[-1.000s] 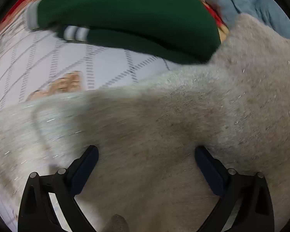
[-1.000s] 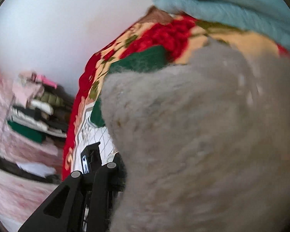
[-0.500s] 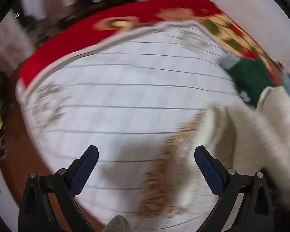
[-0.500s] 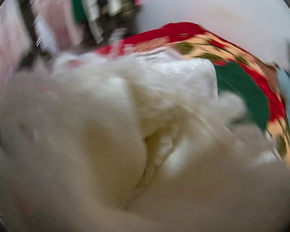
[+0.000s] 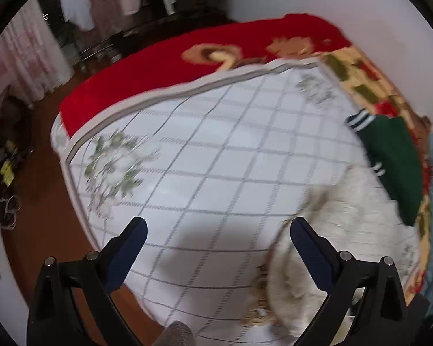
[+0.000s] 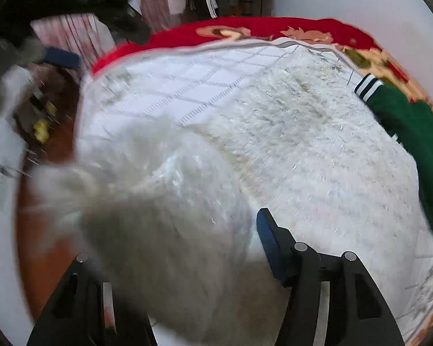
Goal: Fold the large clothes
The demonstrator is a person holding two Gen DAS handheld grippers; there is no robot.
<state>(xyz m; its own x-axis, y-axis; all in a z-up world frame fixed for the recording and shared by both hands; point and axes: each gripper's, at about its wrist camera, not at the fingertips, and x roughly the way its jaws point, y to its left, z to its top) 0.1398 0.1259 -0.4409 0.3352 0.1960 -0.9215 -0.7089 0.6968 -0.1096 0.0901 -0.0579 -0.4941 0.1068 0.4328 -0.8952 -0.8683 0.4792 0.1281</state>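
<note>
fluffy cream sweater [image 6: 303, 155] | right hand-held gripper [image 6: 216, 230] opening, fleece bunched between; left [image 5: 216, 239] open, empty

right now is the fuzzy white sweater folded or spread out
Not folded: the white sweater lies loosely across the checked quilt, one end bunched up.

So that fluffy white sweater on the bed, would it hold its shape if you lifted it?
Probably not. The white sweater bunches and droops over the right tongs, whose jaws are opening, so it looks floppy. Its shaggy pile suggests it is bulky yet light, and likely to cling rather than slip.
</note>
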